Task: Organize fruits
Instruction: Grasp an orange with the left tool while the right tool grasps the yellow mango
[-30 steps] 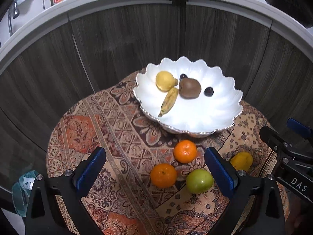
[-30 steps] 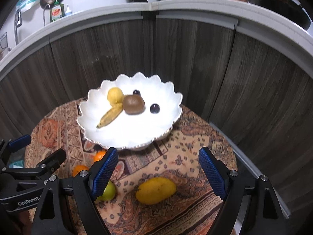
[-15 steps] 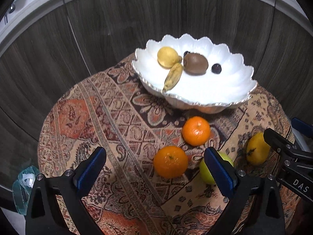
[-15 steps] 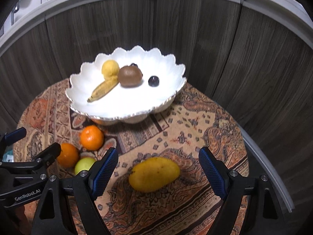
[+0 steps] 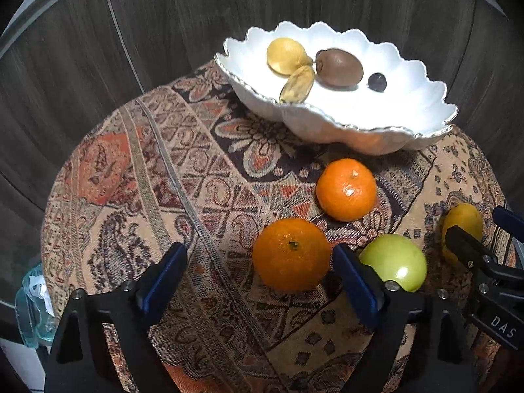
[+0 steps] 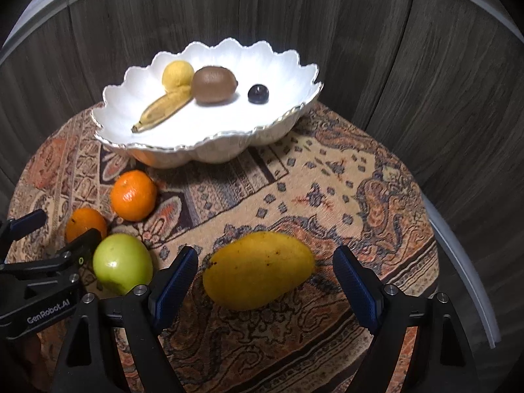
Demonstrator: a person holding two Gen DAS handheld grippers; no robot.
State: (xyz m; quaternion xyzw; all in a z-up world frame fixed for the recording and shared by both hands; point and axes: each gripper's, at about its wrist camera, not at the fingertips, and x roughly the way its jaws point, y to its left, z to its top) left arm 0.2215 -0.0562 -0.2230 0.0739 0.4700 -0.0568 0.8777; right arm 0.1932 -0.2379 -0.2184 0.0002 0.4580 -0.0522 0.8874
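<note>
the right gripper (image 6: 263,281) is held with its jaws spread and nothing between the pads; the mango (image 6: 258,270) lies on the patterned tablecloth (image 6: 327,196) directly ahead of it, framed by the two blue pads but touched by neither. the mango's long axis runs nearly across the gap, from one pad toward the other and tilted slightly, so the grip would be taken along its length unless the wrist is rolled; that is judged to be what the coming move depends on.

the left gripper (image 5: 258,281) is also unclenched, its jaws having just been narrowing, with nothing pressed. the nearer orange (image 5: 291,255) sits ahead of it, off-centre toward the right pad, which stands between that orange and the green apple (image 5: 396,262).

a second orange (image 5: 346,190) rests closer to the white scalloped bowl (image 5: 409,124), where a lemon, a kiwi, a small banana and a dark grape already lie. each loose fruit is nearest its own side's gripper.
</note>
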